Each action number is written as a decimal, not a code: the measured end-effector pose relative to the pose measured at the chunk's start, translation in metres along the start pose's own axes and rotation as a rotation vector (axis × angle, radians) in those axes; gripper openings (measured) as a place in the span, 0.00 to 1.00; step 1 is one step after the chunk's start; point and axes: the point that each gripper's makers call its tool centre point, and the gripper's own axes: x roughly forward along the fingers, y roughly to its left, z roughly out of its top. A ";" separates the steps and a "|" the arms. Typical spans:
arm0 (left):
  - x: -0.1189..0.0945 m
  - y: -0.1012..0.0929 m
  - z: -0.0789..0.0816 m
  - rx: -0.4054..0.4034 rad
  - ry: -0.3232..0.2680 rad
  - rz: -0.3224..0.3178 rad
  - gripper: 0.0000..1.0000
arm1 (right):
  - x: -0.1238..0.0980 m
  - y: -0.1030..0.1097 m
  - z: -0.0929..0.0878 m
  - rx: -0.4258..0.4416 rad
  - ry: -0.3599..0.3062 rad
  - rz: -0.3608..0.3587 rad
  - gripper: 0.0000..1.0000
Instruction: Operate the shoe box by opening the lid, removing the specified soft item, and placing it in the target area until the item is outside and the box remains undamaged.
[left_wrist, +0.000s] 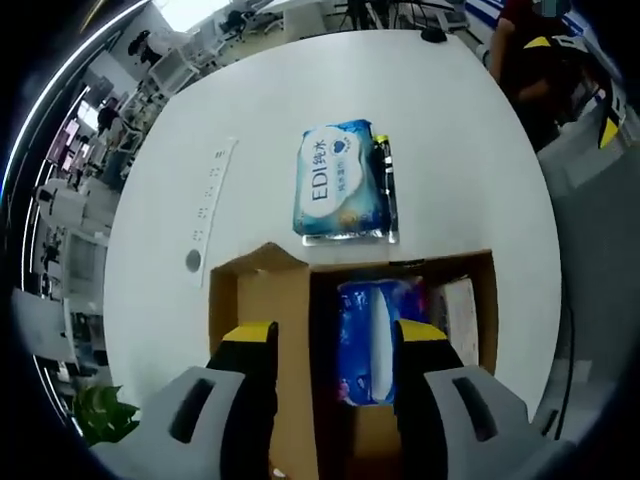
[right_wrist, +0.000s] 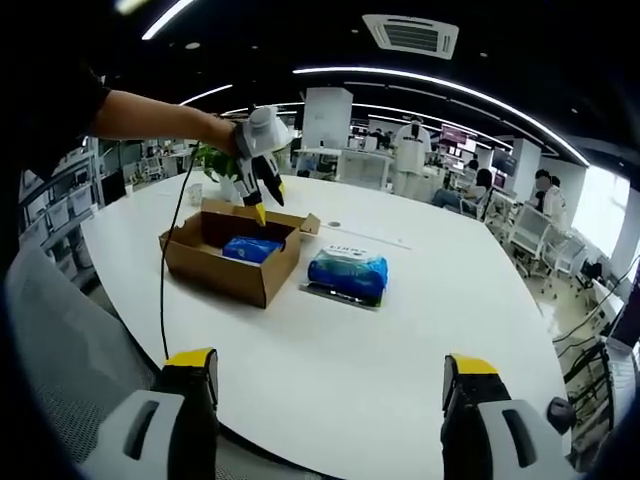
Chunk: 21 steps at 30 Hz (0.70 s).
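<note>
The left claw (left_wrist: 325, 345) was held open right above the opened shoe box (left_wrist: 260, 300), straddling the blue soft pack (left_wrist: 365, 340) inside. A centred squeeze clear of the cardboard walls would probably be best. The pack's long axis ran 12-to-6 in the left gripper view. The right claw (right_wrist: 330, 375) was spread wide, well back over the tabletop (right_wrist: 420, 330).

shoe box (right_wrist: 232, 262): on bench (right_wrist: 400, 340), toward its left edge | wipes pack (left_wrist: 372, 338): inside box | second wipes pack (right_wrist: 347, 273): on bench just right of box | power strip (left_wrist: 210, 205): behind box
</note>
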 end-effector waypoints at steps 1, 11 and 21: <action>0.002 -0.001 -0.004 0.007 0.007 -0.001 0.43 | 0.000 0.000 0.000 -0.001 0.001 0.001 0.93; 0.010 -0.011 -0.020 0.023 0.003 -0.040 0.35 | 0.001 0.002 -0.001 -0.008 0.009 0.007 0.92; 0.021 -0.015 -0.037 0.005 0.018 -0.062 0.26 | 0.001 0.000 -0.001 -0.005 0.008 -0.004 0.91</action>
